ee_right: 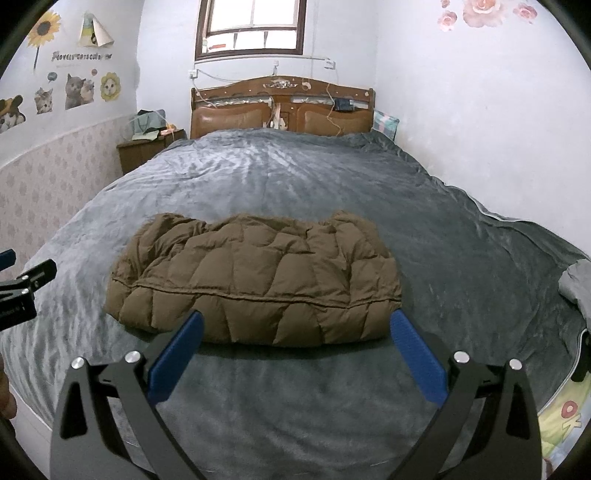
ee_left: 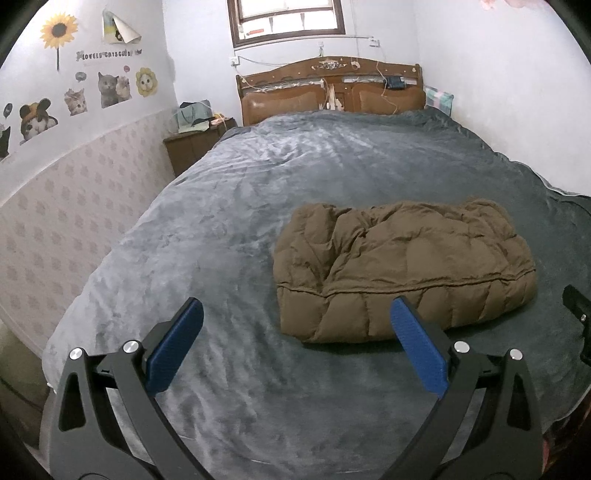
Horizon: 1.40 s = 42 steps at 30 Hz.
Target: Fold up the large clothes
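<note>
A brown quilted down jacket (ee_left: pixel 402 266) lies folded into a thick rectangular bundle on the grey bed cover (ee_left: pixel 229 229). It also shows in the right wrist view (ee_right: pixel 258 277), centred just ahead of the fingers. My left gripper (ee_left: pixel 295 310) is open and empty, hovering above the bed to the left of and nearer than the jacket. My right gripper (ee_right: pixel 295 321) is open and empty, held just in front of the jacket's near folded edge. The left gripper's tip (ee_right: pixel 33 277) shows at the left edge of the right wrist view.
The bed's wooden headboard (ee_right: pixel 280 110) stands at the far wall under a window (ee_right: pixel 251 26). A wooden nightstand (ee_left: pixel 192 144) with bags on it stands left of the bed. Walls close in on the left and right. A crumpled grey fold (ee_right: pixel 576 280) lies at the right bed edge.
</note>
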Each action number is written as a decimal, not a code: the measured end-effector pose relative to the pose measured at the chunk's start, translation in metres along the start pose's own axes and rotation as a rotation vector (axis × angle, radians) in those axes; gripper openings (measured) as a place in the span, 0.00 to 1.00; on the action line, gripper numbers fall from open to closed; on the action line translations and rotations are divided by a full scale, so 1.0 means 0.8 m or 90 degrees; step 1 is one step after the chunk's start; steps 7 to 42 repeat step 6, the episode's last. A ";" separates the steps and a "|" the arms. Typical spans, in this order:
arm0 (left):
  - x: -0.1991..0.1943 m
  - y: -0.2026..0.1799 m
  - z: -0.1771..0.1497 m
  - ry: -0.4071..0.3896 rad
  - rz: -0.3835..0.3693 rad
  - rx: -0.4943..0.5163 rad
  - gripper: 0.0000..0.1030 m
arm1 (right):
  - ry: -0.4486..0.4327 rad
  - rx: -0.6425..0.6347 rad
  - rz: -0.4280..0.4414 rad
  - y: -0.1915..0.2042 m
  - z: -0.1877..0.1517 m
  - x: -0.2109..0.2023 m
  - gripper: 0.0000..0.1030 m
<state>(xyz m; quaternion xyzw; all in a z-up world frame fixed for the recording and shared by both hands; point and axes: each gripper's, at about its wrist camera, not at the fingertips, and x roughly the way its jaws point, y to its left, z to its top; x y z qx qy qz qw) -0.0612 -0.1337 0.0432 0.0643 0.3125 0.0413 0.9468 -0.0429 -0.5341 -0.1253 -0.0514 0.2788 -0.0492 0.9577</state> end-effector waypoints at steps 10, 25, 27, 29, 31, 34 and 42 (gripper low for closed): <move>0.000 0.002 0.001 0.002 -0.002 -0.003 0.97 | -0.001 0.000 0.000 0.000 0.001 0.000 0.98; 0.000 0.002 0.001 0.002 -0.002 -0.003 0.97 | -0.001 0.000 0.000 0.000 0.001 0.000 0.98; 0.000 0.002 0.001 0.002 -0.002 -0.003 0.97 | -0.001 0.000 0.000 0.000 0.001 0.000 0.98; 0.000 0.002 0.001 0.002 -0.002 -0.003 0.97 | -0.001 0.000 0.000 0.000 0.001 0.000 0.98; 0.000 0.002 0.001 0.002 -0.002 -0.003 0.97 | -0.001 0.000 0.000 0.000 0.001 0.000 0.98; 0.000 0.002 0.001 0.002 -0.002 -0.003 0.97 | -0.001 0.000 0.000 0.000 0.001 0.000 0.98; 0.000 0.002 0.001 0.002 -0.002 -0.003 0.97 | -0.001 0.000 0.000 0.000 0.001 0.000 0.98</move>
